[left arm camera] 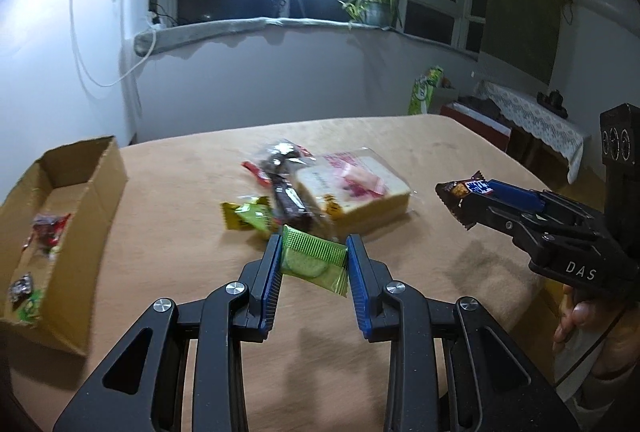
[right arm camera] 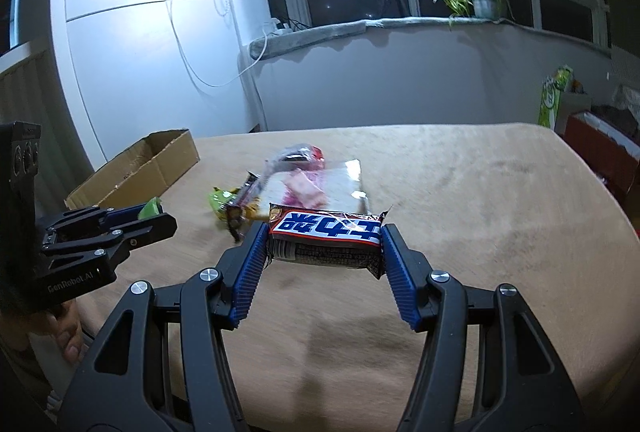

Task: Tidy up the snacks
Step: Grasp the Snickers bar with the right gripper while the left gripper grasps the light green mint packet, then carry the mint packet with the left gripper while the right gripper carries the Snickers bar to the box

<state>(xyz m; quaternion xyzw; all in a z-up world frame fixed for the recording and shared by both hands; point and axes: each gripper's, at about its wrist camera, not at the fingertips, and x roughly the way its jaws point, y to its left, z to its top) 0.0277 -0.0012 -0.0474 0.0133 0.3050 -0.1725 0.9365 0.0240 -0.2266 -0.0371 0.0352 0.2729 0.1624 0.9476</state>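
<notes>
A matt, fuzzy tan cloth covers the table [right arm camera: 480, 200]. The open box [left arm camera: 84, 192] is plain brown cardboard. Glossy foil wraps the green snack packet [left arm camera: 312, 264] and the dark chocolate bar [right arm camera: 326, 242]. The bread [left arm camera: 360, 192] sits in clear shiny plastic. Ribbed blue pads [right arm camera: 250, 272] line black plastic fingers with bright metal screws.

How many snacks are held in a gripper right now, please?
2: a green packet in the left gripper, and a chocolate bar in the right gripper. None hidden.

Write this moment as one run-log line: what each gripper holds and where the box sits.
left gripper: shut on green packet | right gripper: shut on chocolate bar | cardboard box: table's left, a few snacks inside
</notes>
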